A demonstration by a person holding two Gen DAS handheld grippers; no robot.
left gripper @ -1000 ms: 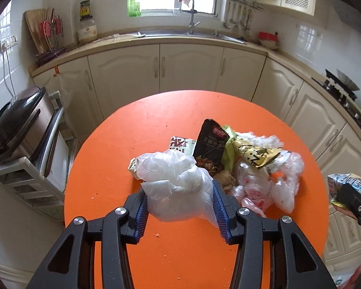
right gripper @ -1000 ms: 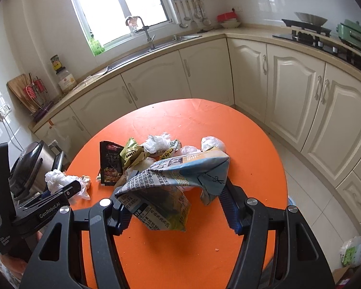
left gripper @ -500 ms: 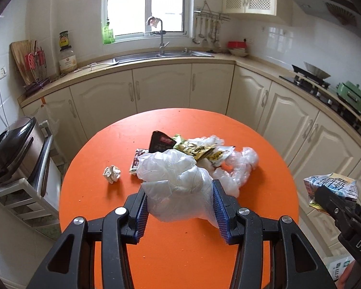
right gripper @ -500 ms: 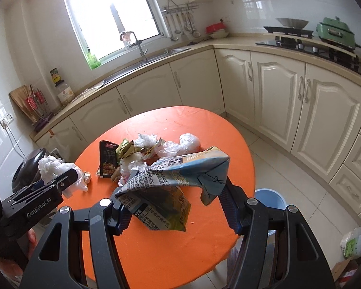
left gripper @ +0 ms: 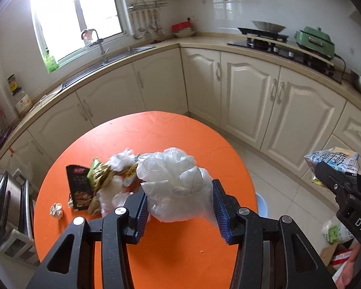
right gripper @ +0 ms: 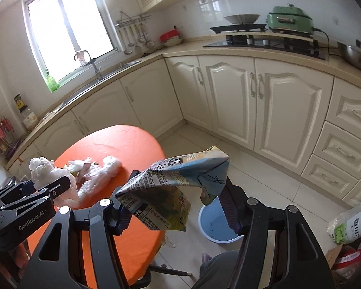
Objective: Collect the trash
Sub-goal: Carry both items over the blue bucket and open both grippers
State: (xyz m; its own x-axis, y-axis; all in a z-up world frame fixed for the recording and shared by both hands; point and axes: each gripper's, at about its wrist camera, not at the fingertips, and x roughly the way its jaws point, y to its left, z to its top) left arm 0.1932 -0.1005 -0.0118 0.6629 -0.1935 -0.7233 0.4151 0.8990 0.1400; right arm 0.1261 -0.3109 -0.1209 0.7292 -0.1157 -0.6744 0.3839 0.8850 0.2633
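Observation:
My left gripper [left gripper: 179, 198] is shut on a crumpled clear plastic bag [left gripper: 175, 183], held above the orange round table [left gripper: 170, 130]. On the table behind it lies a pile of trash [left gripper: 103, 180]: a dark snack packet, green wrappers and plastic bags. My right gripper [right gripper: 178, 185] is shut on a flattened printed carton [right gripper: 166, 187], hanging past the table's edge over the tiled floor. A blue bin [right gripper: 216, 224] stands on the floor just beyond the carton, partly hidden by the right finger. In the right wrist view the left gripper [right gripper: 57, 186] shows at the left with its white plastic [right gripper: 43, 169].
A small paper ball [left gripper: 56, 210] lies alone at the table's left. Cream cabinets [right gripper: 264, 101] ring the room, with a hob and a green cooker [right gripper: 288, 20] on the counter. A printed sack [right gripper: 351, 224] and a cardboard box sit on the floor at right. A person's knee [right gripper: 219, 265] is below.
Both grippers have swung right, off the table's middle, each keeping its load. The trash pile has slid left in view and the blue bin has come into sight by the right gripper.

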